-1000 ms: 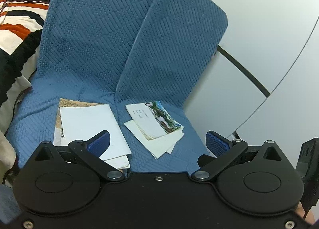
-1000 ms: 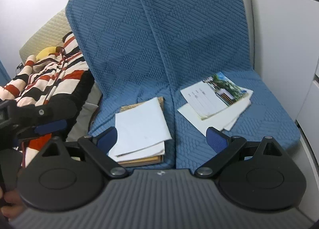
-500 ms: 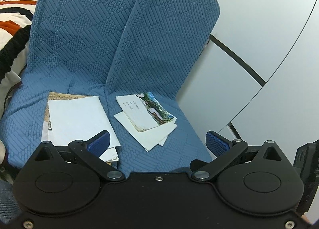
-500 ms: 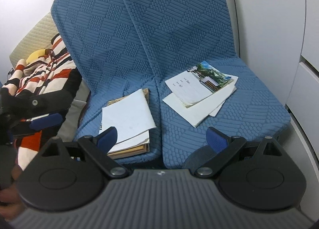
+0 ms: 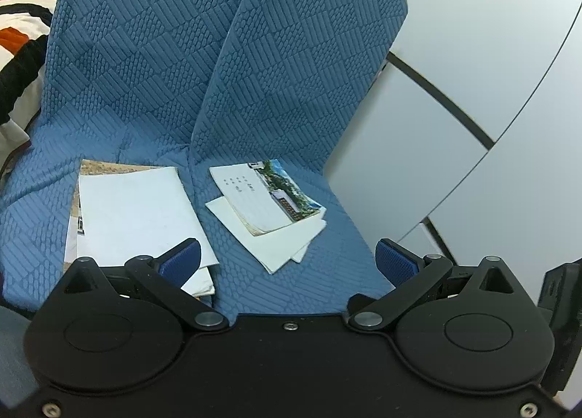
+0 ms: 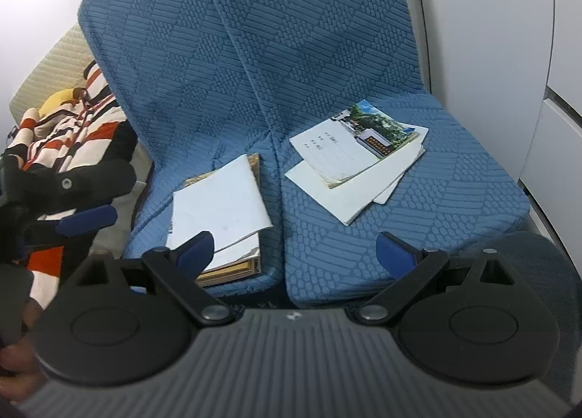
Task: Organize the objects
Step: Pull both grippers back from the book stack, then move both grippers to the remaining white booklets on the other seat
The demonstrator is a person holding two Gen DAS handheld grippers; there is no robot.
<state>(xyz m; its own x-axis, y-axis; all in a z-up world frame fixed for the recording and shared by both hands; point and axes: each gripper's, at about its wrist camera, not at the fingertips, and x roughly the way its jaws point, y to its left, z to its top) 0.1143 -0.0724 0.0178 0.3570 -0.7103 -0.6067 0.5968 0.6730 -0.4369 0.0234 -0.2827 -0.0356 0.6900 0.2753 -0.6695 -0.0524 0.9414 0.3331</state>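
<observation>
Left wrist, booklets (image 5: 269,196) beyond spread hand-held gripper (image 5: 287,260)

Nothing's really reading clearly here; the booklet (image 6: 342,152) with the photo cover is showing some tiny print, way too small to make out.

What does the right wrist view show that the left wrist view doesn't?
Only the right wrist view shows the left hand-held gripper from the side, open, a yellow item on the striped fabric, and the brown book's spine. Only the left wrist view shows the curved dark seam on the white panels. Both show two paper stacks, the photo booklet and the blue cushions.
</observation>
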